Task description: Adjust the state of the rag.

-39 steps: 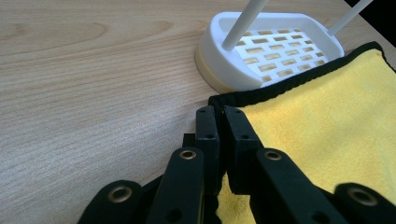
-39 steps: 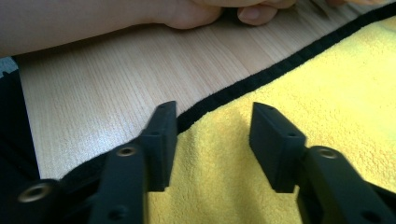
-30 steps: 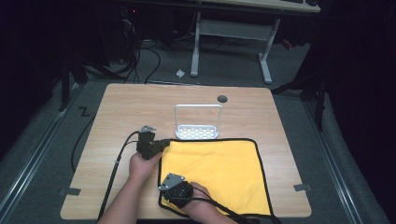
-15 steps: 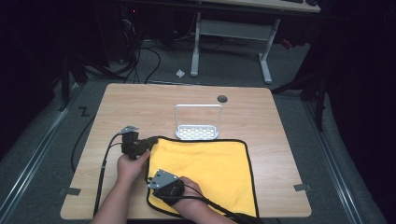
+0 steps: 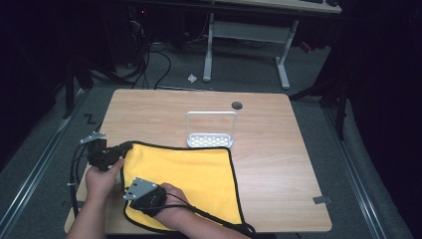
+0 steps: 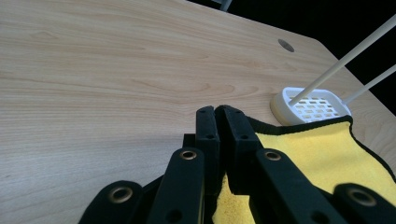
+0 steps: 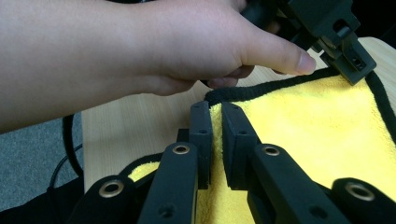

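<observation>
Two corners of the yellow microfibre cloth with black stitched edging (image 5: 194,174) are being pinched at this moment, so the grasping stage looks done and the moving of the fabric looks like what is left. The cloth is lying mostly flat on the near half of the pale wooden table (image 5: 278,164), its far edge touching the foot of the small white perforated plastic rack with a tall wire hoop (image 5: 211,130). The left gripper (image 6: 219,122) is clamping the far-left corner, its black jaws pressed together on the black hem with yellow pile bulging beneath them. The right gripper (image 7: 215,126) is biting the near-left edge, its jaws nearly closed with a strip of yellow fabric running between them; from above, the hand is covering that spot, so how much cloth it holds is hard to judge. The left edge is rising slightly off the wood, which suggests a fold or a drag toward the right is starting rather than finishing. The rest of the cloth is lying unfolded, and the dark round grommet hole (image 5: 237,105) beyond the rack is sitting well apart.
</observation>
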The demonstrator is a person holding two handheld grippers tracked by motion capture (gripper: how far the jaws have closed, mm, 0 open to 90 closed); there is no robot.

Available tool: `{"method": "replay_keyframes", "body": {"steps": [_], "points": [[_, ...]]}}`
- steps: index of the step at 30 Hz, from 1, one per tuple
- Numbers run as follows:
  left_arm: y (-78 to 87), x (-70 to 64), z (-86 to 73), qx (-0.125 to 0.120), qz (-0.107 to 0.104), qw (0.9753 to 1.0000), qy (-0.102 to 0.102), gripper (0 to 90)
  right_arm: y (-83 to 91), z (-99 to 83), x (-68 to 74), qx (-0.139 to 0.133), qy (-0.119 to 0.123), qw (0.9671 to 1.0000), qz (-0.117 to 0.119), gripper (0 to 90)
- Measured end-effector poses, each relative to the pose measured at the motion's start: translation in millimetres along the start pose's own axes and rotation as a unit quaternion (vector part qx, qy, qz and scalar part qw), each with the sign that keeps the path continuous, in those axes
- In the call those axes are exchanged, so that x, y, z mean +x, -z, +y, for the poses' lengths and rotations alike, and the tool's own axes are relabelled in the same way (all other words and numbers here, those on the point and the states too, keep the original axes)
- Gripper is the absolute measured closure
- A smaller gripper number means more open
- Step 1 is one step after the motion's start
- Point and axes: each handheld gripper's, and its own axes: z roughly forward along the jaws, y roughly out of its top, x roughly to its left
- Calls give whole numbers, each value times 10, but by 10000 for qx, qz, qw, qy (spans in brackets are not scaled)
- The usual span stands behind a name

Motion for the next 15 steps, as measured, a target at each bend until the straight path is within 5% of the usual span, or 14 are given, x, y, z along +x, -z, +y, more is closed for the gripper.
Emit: {"method": "replay_keyframes", "body": {"steps": [8,15], "points": [[-243,-321,20,11,-162,9998,-83,850,252,-57,-61,-42,115,9998,-185,842],[-523,-696,50,77,-231,9996,-156,844,631,-351,-248,-15,-29,9986,-524,842]]}}
